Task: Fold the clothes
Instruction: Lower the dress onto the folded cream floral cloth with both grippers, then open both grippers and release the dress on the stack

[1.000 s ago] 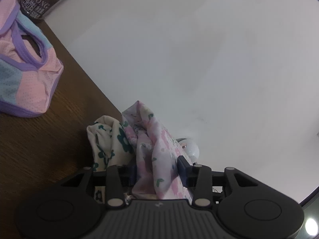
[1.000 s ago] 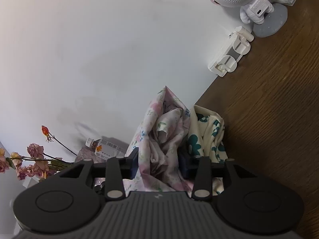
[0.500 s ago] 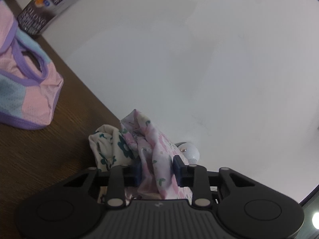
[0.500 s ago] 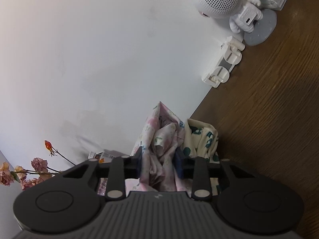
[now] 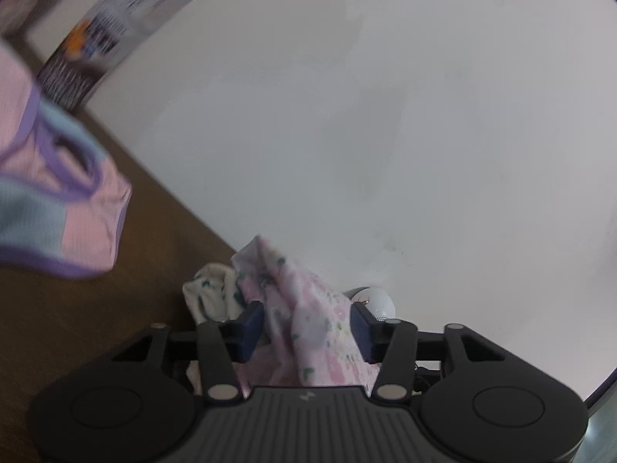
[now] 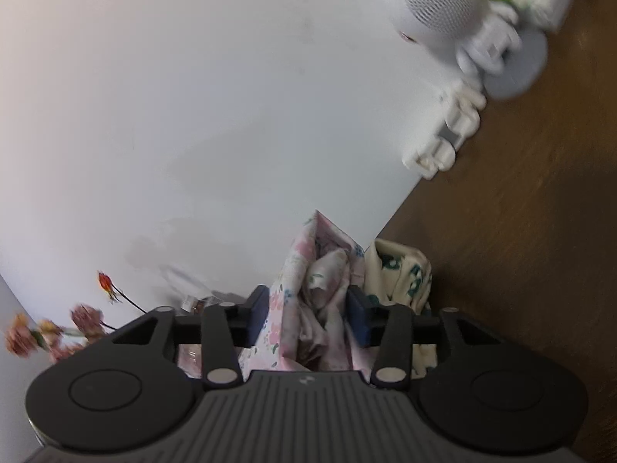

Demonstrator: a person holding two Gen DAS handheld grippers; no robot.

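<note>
I hold the floral garment (image 5: 308, 308) in both grippers. In the left wrist view my left gripper (image 5: 306, 326) has its two blue pads pressed onto a bunch of the pink flowered cloth, and in the right wrist view my right gripper (image 6: 308, 318) pinches another bunch of the same cloth (image 6: 320, 289). I grip two separate edges so that, I think, the cloth can hang or stretch between them before a fold.

A cream part with green flowers (image 6: 401, 277) hangs beside the pink part, at 3 o'clock from the right gripper; I cannot tell if it is the lining or a second piece.

The garment is lifted above the wooden counter (image 6: 532, 231), near the white wall. At 9 o'clock in the left view a pink and blue mesh top with purple trim (image 5: 58, 208) lies on the counter, well apart. At 1 o'clock in the right view stands a white robot-shaped speaker (image 6: 455, 19).
</note>
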